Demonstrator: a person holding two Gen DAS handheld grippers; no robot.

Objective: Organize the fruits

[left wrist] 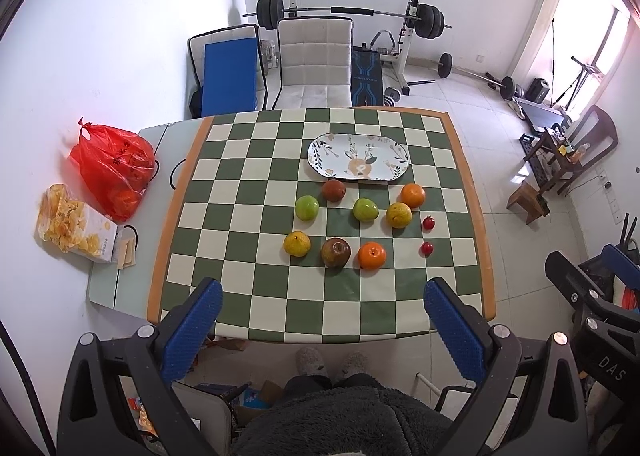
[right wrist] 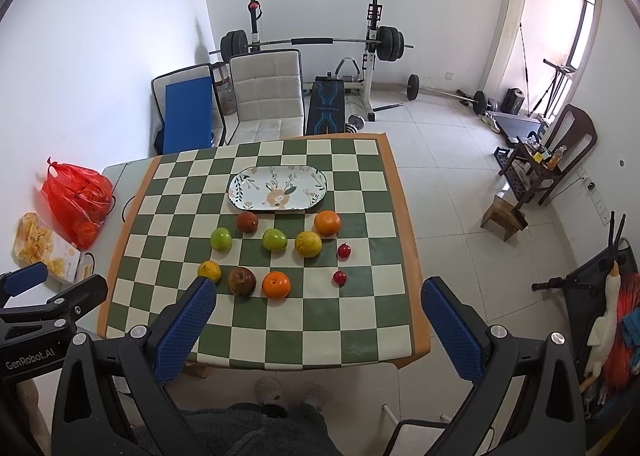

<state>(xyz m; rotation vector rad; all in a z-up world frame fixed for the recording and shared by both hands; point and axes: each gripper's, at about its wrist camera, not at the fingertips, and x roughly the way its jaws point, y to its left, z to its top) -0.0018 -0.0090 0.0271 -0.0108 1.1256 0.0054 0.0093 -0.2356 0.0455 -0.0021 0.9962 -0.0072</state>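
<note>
Fruits [left wrist: 335, 252] lay loose on a checkered table [left wrist: 256, 215].
Both grippers, left [left wrist: 323, 324] and right [right wrist: 319, 326], hovered spread wide, empty, near an empty plate [left wrist: 358, 156].

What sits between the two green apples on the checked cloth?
Nothing sits directly between the left green apple and the right green apple; only bare checked cloth shows there. A brown fruit lies just behind that gap, toward the plate. Both views agree.
</note>
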